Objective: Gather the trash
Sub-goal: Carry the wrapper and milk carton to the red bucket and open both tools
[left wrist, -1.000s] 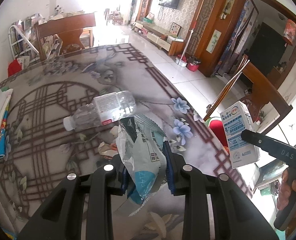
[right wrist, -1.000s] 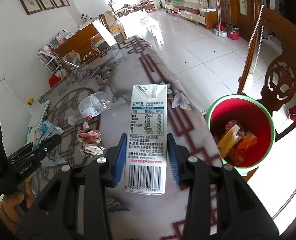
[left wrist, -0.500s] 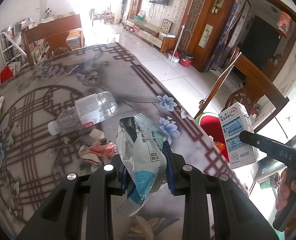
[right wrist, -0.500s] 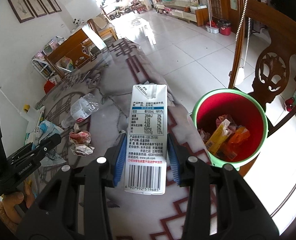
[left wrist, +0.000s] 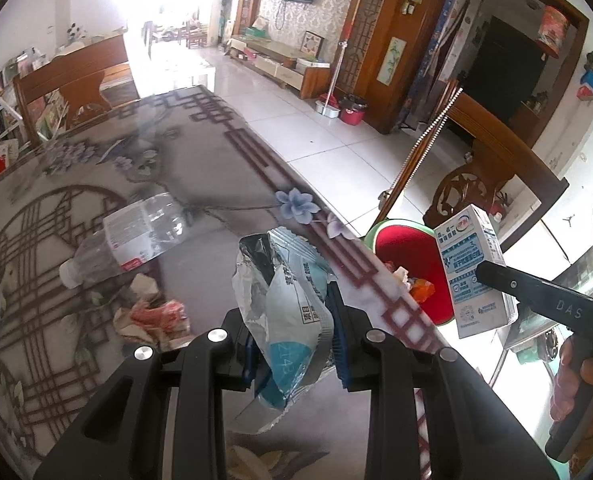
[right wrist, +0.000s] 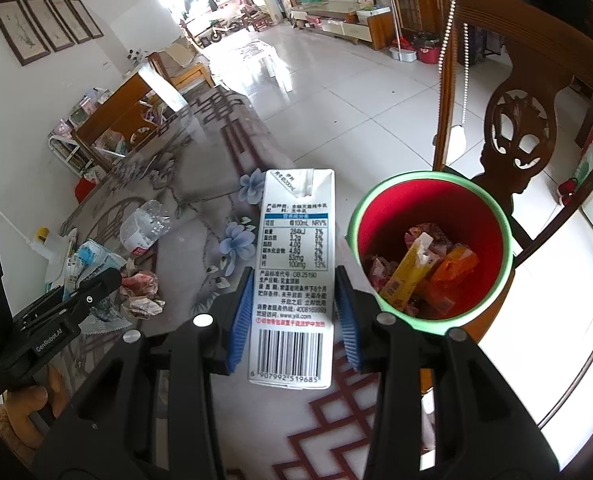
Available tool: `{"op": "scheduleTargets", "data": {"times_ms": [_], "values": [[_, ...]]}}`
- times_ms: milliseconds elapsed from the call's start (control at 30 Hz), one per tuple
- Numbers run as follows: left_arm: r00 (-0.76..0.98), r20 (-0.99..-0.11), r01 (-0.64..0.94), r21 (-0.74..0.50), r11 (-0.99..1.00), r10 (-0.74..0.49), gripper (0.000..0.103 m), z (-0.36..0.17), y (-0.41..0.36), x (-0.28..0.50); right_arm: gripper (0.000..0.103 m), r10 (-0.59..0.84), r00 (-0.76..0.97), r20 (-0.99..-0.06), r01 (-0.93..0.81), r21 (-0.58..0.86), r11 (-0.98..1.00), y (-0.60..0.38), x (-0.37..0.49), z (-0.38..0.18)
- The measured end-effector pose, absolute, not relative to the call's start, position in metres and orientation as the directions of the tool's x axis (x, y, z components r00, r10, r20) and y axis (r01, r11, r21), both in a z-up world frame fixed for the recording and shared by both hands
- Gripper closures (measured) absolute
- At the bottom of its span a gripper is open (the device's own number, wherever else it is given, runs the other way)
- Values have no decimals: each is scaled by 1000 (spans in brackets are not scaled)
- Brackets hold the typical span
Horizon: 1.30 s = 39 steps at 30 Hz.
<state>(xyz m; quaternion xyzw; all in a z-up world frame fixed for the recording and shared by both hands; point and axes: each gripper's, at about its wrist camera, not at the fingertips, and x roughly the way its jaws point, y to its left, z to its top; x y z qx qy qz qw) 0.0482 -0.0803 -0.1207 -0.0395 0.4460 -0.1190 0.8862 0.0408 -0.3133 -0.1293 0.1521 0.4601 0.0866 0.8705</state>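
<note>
My left gripper (left wrist: 294, 336) is shut on a crumpled blue-and-silver snack wrapper (left wrist: 286, 300), held over the table near its right edge. My right gripper (right wrist: 294, 316) is shut on a white milk carton (right wrist: 294, 276), upright, just left of a red bin with a green rim (right wrist: 430, 248) that stands beyond the table edge with wrappers inside. The left wrist view shows the same carton (left wrist: 472, 272) and the bin (left wrist: 406, 252) to the right. A clear plastic bottle (left wrist: 130, 240) and crumpled paper scraps (left wrist: 148, 316) lie on the table.
The table (left wrist: 96, 160) has a patterned grey cloth under glass. A carved wooden chair (right wrist: 524, 128) stands behind the bin. Packets and a bottle lie at the table's left side (right wrist: 56, 248). White tiled floor stretches beyond.
Both grippers have carried their loads sideways toward the bin, which now sits closer and larger in both views. The bottle and scraps have slid left in the frames. Grips are unchanged.
</note>
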Motion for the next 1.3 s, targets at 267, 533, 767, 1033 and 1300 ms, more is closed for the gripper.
{"op": "scheduleTargets", "data": {"times_ms": [267, 533, 767, 1033, 1300], "values": [[571, -773, 214, -187, 959, -278, 76, -117, -103, 56, 65, 263, 570, -778, 23, 335, 942, -335, 41, -128], [548, -781, 255, -186, 949, -300, 76, -119, -134, 69, 65, 245, 565, -788, 70, 341, 937, -364, 44, -135], [526, -784, 299, -191, 935, -328, 76, -121, -166, 83, 65, 220, 568, -793, 112, 339, 934, -394, 48, -139], [497, -789, 327, -215, 920, -361, 76, -130, -204, 99, 65, 186, 564, -805, 155, 324, 933, -432, 53, -141], [471, -798, 330, -234, 915, -375, 76, -143, -235, 116, 65, 176, 553, -815, 170, 317, 933, -459, 63, -145]]}}
